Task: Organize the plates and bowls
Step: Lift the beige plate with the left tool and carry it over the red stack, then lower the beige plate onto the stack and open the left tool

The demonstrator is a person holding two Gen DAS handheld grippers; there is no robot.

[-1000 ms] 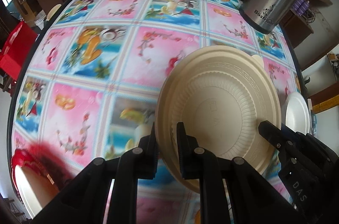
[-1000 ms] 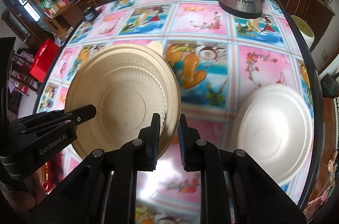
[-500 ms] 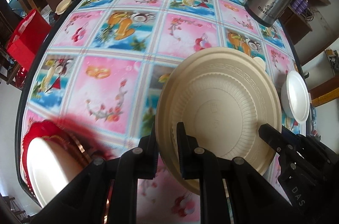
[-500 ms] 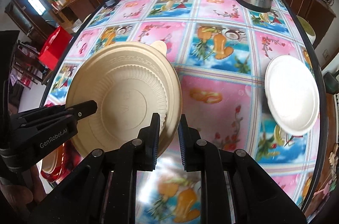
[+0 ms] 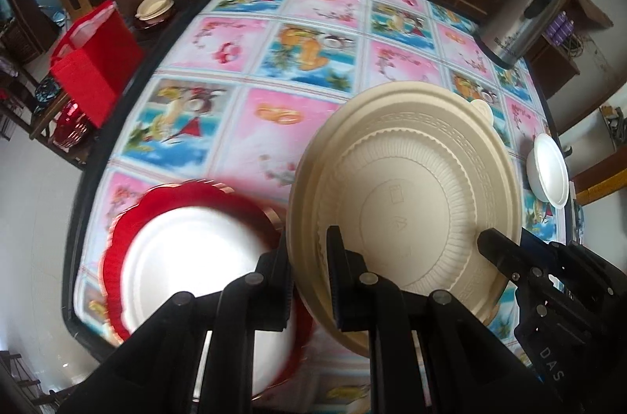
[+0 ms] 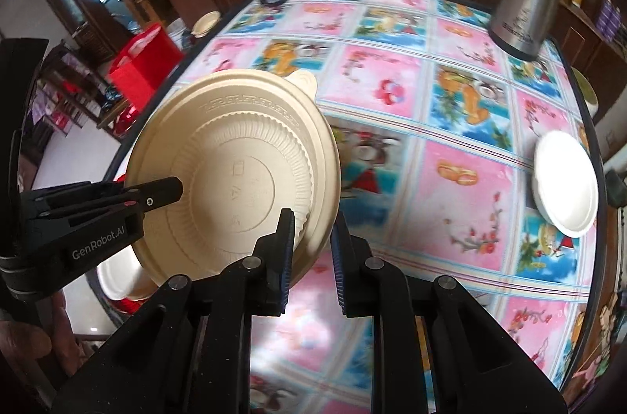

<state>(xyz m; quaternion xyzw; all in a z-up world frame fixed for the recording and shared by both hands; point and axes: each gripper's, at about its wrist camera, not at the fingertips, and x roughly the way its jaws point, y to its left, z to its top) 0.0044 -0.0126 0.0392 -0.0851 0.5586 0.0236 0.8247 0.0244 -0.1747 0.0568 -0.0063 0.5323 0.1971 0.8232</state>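
Both grippers clamp the cream bowl [image 6: 235,171] aloft above the table [image 6: 450,210], the left gripper [image 5: 309,281] marked "GenRobot.AI", the right gripper [image 6: 311,257] marked "DAS", with a "Bestrium" kettle [image 5: 521,10] at one o'clock.

Beige ribbed bowl [image 5: 411,202] held tilted above white plate [image 5: 188,257] on red plate [image 5: 219,196].

Left hand-held gripper [image 5: 309,269] clamps cream plate [image 5: 407,194] rim.
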